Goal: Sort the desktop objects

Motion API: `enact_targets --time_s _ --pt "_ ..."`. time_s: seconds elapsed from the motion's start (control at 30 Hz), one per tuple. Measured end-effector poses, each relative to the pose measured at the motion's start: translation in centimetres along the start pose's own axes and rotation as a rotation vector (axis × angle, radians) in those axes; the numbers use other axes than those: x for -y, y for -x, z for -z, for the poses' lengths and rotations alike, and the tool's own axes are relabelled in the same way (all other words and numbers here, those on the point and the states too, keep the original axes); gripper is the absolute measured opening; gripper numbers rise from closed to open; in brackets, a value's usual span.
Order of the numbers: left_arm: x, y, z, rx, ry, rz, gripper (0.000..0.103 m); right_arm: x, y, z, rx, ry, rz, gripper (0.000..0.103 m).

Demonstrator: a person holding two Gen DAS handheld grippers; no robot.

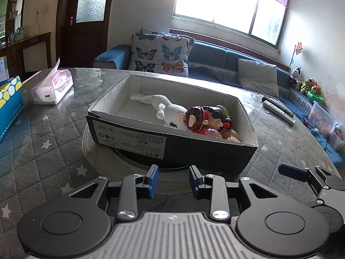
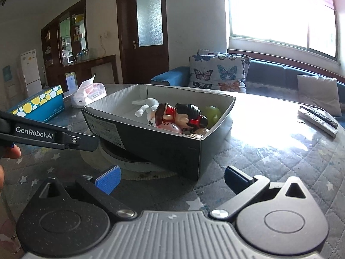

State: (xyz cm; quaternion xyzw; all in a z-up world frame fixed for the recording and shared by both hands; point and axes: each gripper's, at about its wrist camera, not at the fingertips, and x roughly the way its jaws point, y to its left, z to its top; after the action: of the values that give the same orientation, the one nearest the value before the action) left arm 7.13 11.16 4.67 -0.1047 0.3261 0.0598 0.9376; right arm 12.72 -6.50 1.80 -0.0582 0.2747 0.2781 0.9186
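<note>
An open black cardboard shoebox with a white lining (image 1: 172,139) sits on a round grey quilted table with a star pattern (image 1: 49,142), resting partly over a round recessed plate in the tabletop. Inside the shoebox, a white cloth doll (image 1: 166,108) lies along the middle, and a glossy red-and-black cartoon figurine (image 1: 204,118) is piled with other small toys against the box's right end; the left half of the box floor is bare.

The left gripper (image 1: 173,181) hovers just in front of the shoebox's near long wall, its blue-padded jaws parted to a middling gap with nothing between them. The right gripper (image 2: 172,181) hangs off the box's near right corner, jaws spread wide and holding nothing.

Left of the shoebox, a soft white plastic tissue pack (image 1: 52,88) and a teal tissue carton with yellow and white dots (image 1: 10,103) stand well apart from it, leaving open quilt between. Right of the shoebox, two remote controls (image 1: 278,109) lie near the table's edge, with a broad clear stretch of tabletop before them. Beyond the box's far wall is a blue sofa with a butterfly-print cushion (image 1: 159,54).
</note>
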Motion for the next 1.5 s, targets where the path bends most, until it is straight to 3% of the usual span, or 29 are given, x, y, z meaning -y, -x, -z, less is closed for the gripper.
enact_targets --time_s 0.7,1.5 --pt "1.5 -0.9 -0.2 -0.008 -0.109 -0.052 0.034 0.0 -1.5 -0.2 -0.043 -0.013 0.005 0.103" --pt "1.5 -3.5 -0.9 -0.035 -0.16 -0.098 0.034 0.2 -4.2 -0.8 -0.107 -0.053 0.019 0.103"
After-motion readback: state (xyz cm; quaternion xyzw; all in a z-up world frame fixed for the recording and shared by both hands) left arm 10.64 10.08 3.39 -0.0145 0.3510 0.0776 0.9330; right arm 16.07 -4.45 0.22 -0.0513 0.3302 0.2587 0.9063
